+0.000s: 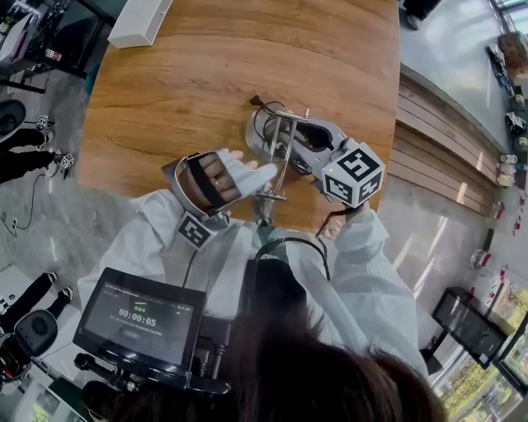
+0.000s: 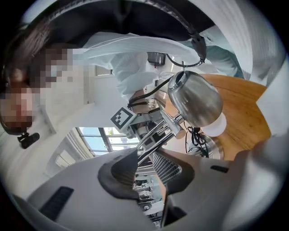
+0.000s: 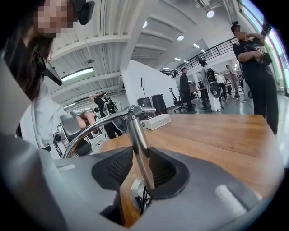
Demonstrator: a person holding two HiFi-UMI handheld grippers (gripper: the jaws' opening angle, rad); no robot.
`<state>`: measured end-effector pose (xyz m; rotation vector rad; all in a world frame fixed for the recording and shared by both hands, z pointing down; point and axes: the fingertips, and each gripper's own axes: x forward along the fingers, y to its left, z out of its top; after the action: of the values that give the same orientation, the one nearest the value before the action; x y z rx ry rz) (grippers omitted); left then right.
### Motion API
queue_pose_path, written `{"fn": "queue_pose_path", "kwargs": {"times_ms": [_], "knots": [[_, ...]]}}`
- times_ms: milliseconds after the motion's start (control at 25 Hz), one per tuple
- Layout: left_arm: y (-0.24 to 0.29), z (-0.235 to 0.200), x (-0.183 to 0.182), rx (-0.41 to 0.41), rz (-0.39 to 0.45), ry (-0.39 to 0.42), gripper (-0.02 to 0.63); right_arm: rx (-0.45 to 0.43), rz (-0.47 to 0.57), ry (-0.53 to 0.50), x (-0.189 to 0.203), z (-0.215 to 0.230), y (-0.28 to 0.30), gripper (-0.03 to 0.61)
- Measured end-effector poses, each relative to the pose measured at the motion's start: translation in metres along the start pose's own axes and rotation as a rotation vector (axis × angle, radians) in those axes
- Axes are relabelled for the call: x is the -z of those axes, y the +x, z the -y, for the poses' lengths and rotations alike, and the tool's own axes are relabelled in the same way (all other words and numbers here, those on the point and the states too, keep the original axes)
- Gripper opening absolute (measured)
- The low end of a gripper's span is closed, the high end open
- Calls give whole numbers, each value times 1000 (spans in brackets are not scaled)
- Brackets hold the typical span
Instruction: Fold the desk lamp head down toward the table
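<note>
- The table [image 1: 190, 74] has a warm brown wood-grain top with a rounded edge, bare over most of its far half.
- A white box [image 1: 140, 21] lies at the far left of the table, well apart from the lamp.
- The lamp base [image 1: 257, 132], a round metal disc, sits on the table near its near edge, just in front of the person, with a black cable [image 1: 260, 103] looped on and beside it.
- The lamp stem [image 3: 139, 140], a chrome rod, rises from the base.
- The right gripper [image 3: 139, 158] is clenched on that stem low down, one pad pressing each side of it; in the head view it [image 1: 301, 142] reaches in from the right over the base.
- The lamp arm [image 2: 156, 135], a pair of thin chrome rods, runs from the top of the stem toward the person.
- The lamp head [image 2: 195, 101], a rounded metal shade with a white bulb [image 2: 216, 127] in its mouth, hangs on the arm's near end above the table edge, tilted.
- The left gripper [image 2: 144, 155] is released: its jaws stand apart with the lamp arm at their tips, not pinched. In the head view it [image 1: 256, 169] comes in from the left.
- Around the table is a grey floor [image 1: 49, 222], with slatted wood steps [image 1: 429, 140] to the right.
- A screen [image 1: 140, 317] showing a timer sits at the person's near left.
- Far off, the hall has a white ribbed ceiling with strip lights [image 3: 79, 73], and a bystander [image 3: 255, 67] stands at the table's far right.
</note>
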<state>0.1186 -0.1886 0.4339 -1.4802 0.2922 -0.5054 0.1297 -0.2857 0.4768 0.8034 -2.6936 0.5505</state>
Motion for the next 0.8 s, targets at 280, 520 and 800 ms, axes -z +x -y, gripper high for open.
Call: {"fn": "queue_pose_path", "kwargs": {"times_ms": [280, 520, 800], "knots": [[7, 17, 0, -84, 46, 146, 101, -14, -11, -23, 1, 0, -3, 109], [10, 28, 1, -134, 80, 146, 101, -18, -27, -42, -1, -1, -8, 107], [9, 33, 4, -157, 64, 96, 103, -2, -31, -47, 0, -2, -5, 107]]}}
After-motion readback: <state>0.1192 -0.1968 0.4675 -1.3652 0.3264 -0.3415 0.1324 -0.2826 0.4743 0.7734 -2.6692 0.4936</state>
